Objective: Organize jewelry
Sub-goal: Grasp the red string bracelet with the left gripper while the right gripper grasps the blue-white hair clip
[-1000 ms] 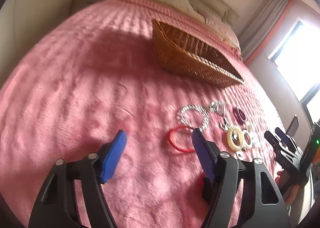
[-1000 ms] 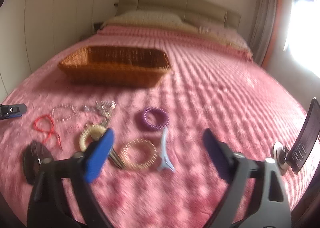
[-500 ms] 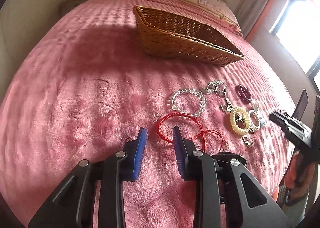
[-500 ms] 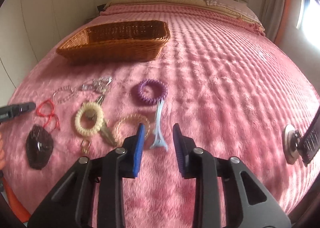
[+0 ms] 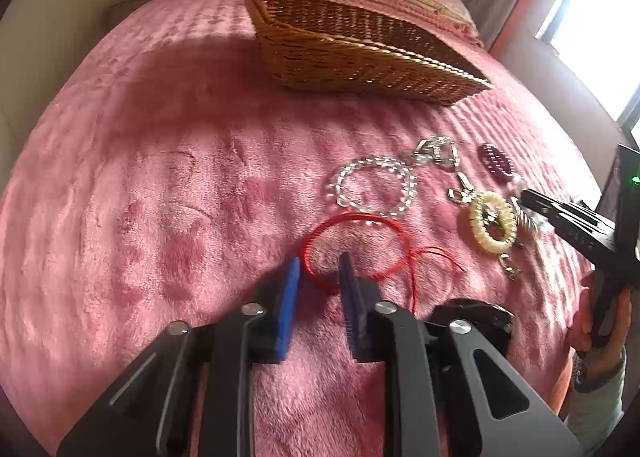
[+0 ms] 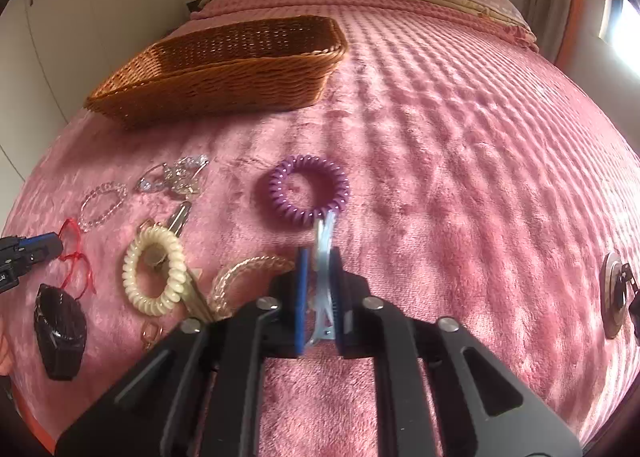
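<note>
Bed (image 6: 460, 129): pink plush cover across both views, pillows at the far end.

Wicker basket (image 6: 224, 69): sits on the cover beyond the jewelry, well apart from both tools; nothing visible in the part of its inside that shows.

Left tool (image 5: 319, 271): jaws have just been closing. The near arc of the red cord bracelet (image 5: 356, 249) lies between the blue pads; a narrow gap remains, and pad contact with the cord is not evident. Bracelet lies flat on the cover, loose tails trailing toward the right of the left wrist view.

Right tool (image 6: 319, 257): jaws have just been closing and now clamp the pale blue hair clip (image 6: 325, 253). The clip's far tip touches the purple coil band (image 6: 308, 187).

Remaining pieces, all on the cover:
- black oval item (image 6: 60, 331), nearest the bed edge beside the red cord
- cream coil band (image 6: 154, 271), over a metal clasp
- gold-toned bracelet (image 6: 244, 277), partly behind the right tool
- clear bead bracelet (image 5: 374, 185), just beyond the red one
- silver chain cluster (image 6: 176, 177), beside the bead bracelet
</note>
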